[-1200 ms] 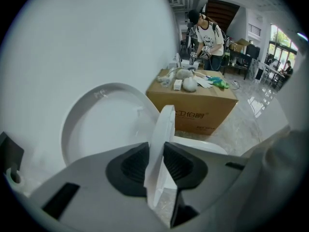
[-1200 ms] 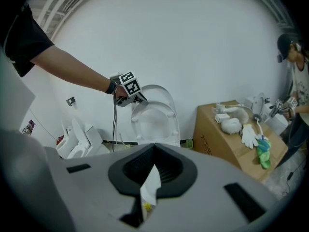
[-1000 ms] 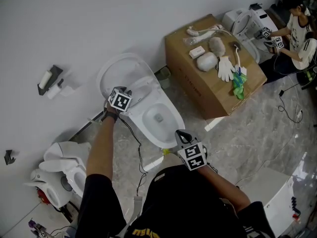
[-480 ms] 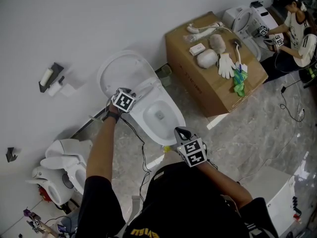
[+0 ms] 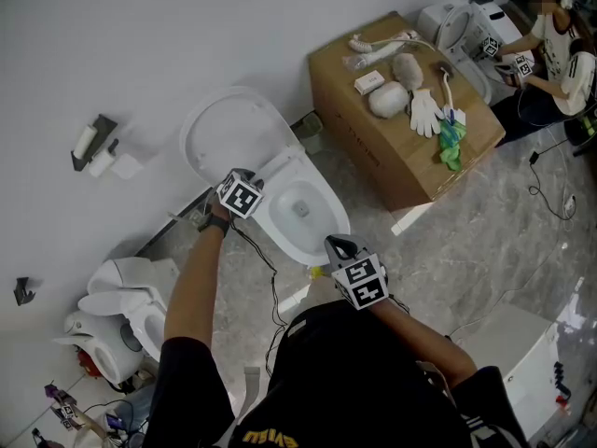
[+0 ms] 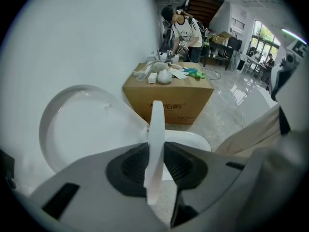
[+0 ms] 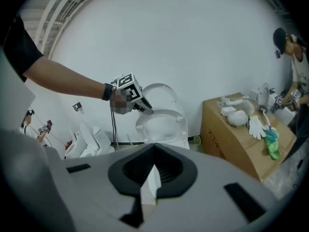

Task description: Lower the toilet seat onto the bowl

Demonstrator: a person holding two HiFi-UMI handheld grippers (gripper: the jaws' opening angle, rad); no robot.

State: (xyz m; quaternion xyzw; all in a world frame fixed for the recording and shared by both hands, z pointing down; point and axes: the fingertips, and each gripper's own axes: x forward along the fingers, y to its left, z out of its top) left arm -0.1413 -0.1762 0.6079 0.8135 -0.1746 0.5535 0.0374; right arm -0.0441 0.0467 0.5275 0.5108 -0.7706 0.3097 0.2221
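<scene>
The white toilet has its lid (image 5: 229,133) upright against the wall. Its seat (image 5: 276,166) is tilted partway between the lid and the bowl (image 5: 300,208). My left gripper (image 5: 250,179) is shut on the seat's left side. In the left gripper view the seat (image 6: 157,120) runs edge-on between the pads, with the lid (image 6: 82,124) behind it. My right gripper (image 5: 338,246) hovers at the bowl's front rim, shut, with nothing held that I can see. The right gripper view faces the tilted seat (image 7: 161,124) and the left gripper (image 7: 141,104) on it.
A cardboard box (image 5: 401,119) to the right of the toilet carries gloves, a brush and sponges. A person (image 5: 560,54) sits by another toilet (image 5: 457,31) at the back right. A third toilet (image 5: 117,306) stands lower left. A cable (image 5: 270,287) trails on the floor.
My left gripper has drawn the seat away from the lid and toward the bowl. The right gripper has stayed at the bowl's front.
</scene>
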